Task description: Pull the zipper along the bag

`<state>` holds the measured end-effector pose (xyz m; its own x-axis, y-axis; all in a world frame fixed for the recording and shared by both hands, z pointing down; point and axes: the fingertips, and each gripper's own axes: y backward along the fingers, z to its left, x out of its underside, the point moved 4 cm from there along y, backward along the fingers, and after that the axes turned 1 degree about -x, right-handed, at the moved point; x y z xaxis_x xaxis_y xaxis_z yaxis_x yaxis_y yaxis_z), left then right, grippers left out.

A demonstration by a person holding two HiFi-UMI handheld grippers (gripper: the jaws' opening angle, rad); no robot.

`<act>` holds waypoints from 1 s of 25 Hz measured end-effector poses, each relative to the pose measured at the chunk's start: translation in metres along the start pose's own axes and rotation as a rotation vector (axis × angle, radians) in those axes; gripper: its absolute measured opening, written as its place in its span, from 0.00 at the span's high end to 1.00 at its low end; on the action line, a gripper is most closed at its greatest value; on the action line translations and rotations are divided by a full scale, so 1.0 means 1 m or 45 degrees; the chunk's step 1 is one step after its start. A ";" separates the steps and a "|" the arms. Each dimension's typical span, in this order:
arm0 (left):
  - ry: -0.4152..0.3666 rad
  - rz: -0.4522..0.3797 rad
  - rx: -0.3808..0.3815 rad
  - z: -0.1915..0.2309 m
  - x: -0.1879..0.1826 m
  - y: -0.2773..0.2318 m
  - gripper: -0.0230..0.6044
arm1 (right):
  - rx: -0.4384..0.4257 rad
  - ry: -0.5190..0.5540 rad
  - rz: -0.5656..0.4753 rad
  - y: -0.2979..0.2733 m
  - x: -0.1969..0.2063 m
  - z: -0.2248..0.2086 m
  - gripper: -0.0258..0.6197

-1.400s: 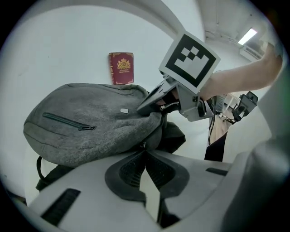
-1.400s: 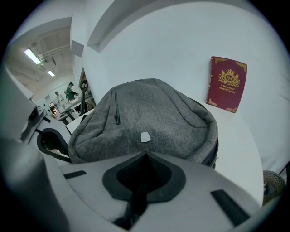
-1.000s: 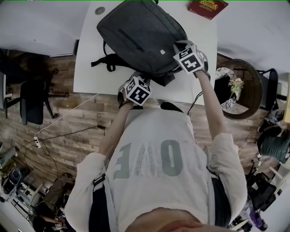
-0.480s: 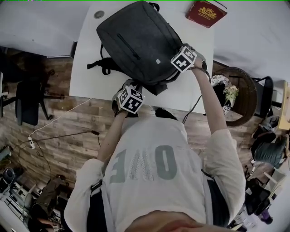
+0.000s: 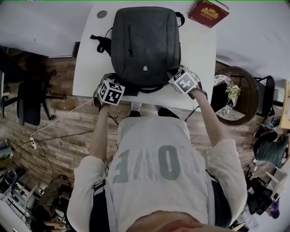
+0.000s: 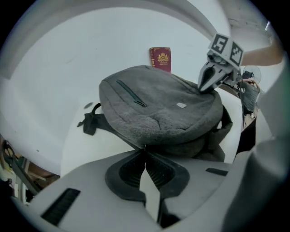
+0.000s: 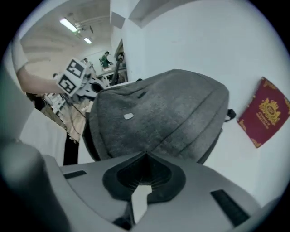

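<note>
A grey backpack [image 5: 145, 45] lies flat on the white table [image 5: 86, 68], its bottom end toward me and a short front-pocket zipper [image 5: 130, 41] facing up. My left gripper [image 5: 118, 85] is at the bag's near left corner, shut, with its tips pinching the bag's edge [image 6: 145, 148]. At the near right corner my right gripper [image 5: 176, 76] is shut too, its tips pressed into creased fabric [image 7: 145, 155]. Each gripper shows in the other's view: the right gripper [image 6: 206, 86] and the left gripper [image 7: 93, 88]. Whether a zipper pull is between either pair of jaws is hidden.
A red booklet [image 5: 207, 11] lies at the table's far right corner. A small round cap [image 5: 102, 14] sits at the far left. A wicker basket [image 5: 240, 90] stands on the floor to the right, a dark chair [image 5: 29, 104] to the left. Black straps [image 5: 99, 41] trail off the bag's left side.
The backpack has swung from a diagonal lie to straight in front of me. My left gripper moved left, my right gripper came nearer, both still at the bag's near edge.
</note>
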<state>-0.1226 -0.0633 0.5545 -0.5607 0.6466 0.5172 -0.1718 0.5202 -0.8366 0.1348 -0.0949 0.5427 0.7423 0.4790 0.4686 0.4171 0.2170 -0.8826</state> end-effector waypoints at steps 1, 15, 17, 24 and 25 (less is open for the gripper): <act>-0.013 0.003 -0.017 0.011 0.001 -0.001 0.92 | -0.047 -0.010 -0.014 0.000 -0.003 0.011 0.92; -0.125 -0.001 -0.089 0.104 0.016 -0.007 0.92 | -0.080 0.745 -0.031 -0.038 -0.111 0.120 0.92; -0.110 -0.012 -0.086 0.103 0.017 -0.008 0.92 | 0.012 0.665 -0.072 -0.054 -0.127 0.103 0.92; -0.329 0.011 -0.075 0.102 0.021 0.011 0.92 | -0.031 0.550 -0.041 -0.077 -0.128 0.089 0.92; -0.366 0.021 -0.068 0.100 0.021 0.014 0.92 | -0.029 0.548 -0.042 -0.077 -0.127 0.088 0.92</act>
<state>-0.2177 -0.0979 0.5357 -0.7708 0.4745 0.4250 -0.1221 0.5448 -0.8296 -0.0383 -0.0975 0.5475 0.8774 0.0724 0.4743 0.4523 0.2051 -0.8680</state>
